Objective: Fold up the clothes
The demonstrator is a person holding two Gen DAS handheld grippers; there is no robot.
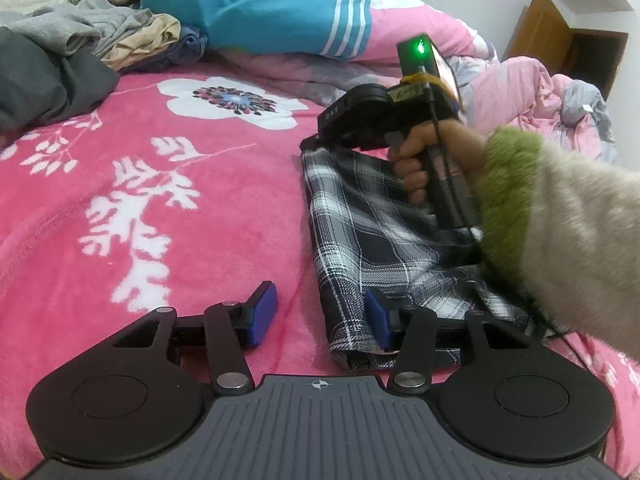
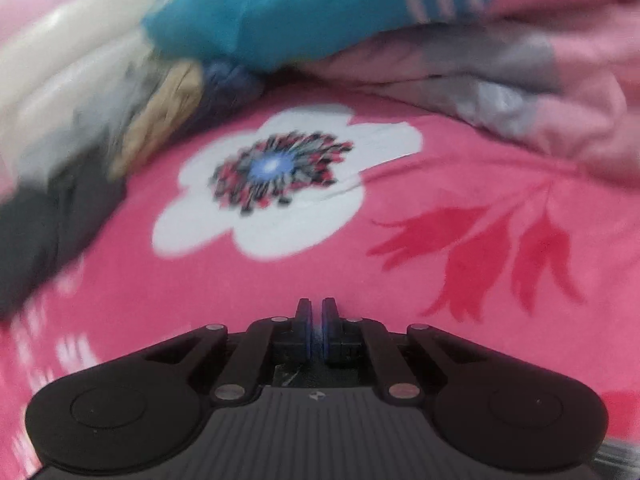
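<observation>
Plaid garment [image 1: 372, 216] partly folded, under open left gripper [image 1: 320, 316]. Right gripper [image 2: 317, 330] closed, apparently empty. Clothes pile [image 1: 80, 52] ahead-left unfolded.

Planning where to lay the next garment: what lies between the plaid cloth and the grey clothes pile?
Only bare pink floral blanket between the plaid cloth and the pile, in the left wrist view.

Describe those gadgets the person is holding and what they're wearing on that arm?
Each claw is black, with two round discs, a ribbed grey base and blue pads on its fingers. The right claw looks the same; its pistol-style handle carries a green light and a thin cable. The sleeve is fluffy cream with a green cuff.
</observation>
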